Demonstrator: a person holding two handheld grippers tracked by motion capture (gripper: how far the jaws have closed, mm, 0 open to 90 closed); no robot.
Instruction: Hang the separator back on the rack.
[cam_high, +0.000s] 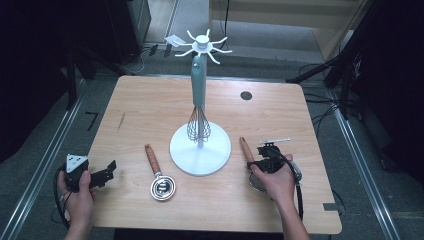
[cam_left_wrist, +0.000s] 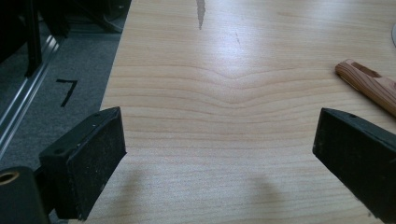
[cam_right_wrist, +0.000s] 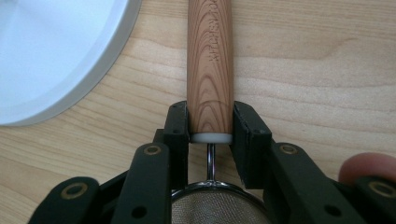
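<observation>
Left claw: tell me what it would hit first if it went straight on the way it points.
Probably nothing soon. The left claw stands open over bare table. The wooden handle lies off to the right of its line, so the way looks free, though depth is unclear.

Left hand (cam_high: 80, 192) low at the near left table corner, holding the left gripper (cam_high: 107, 172) level, jaws spread wide, nothing between them. Right hand (cam_high: 275, 180) at the near right, wrapped round the right gripper (cam_right_wrist: 210, 123); jaws drawn in against a wooden handle (cam_right_wrist: 210, 60).
</observation>
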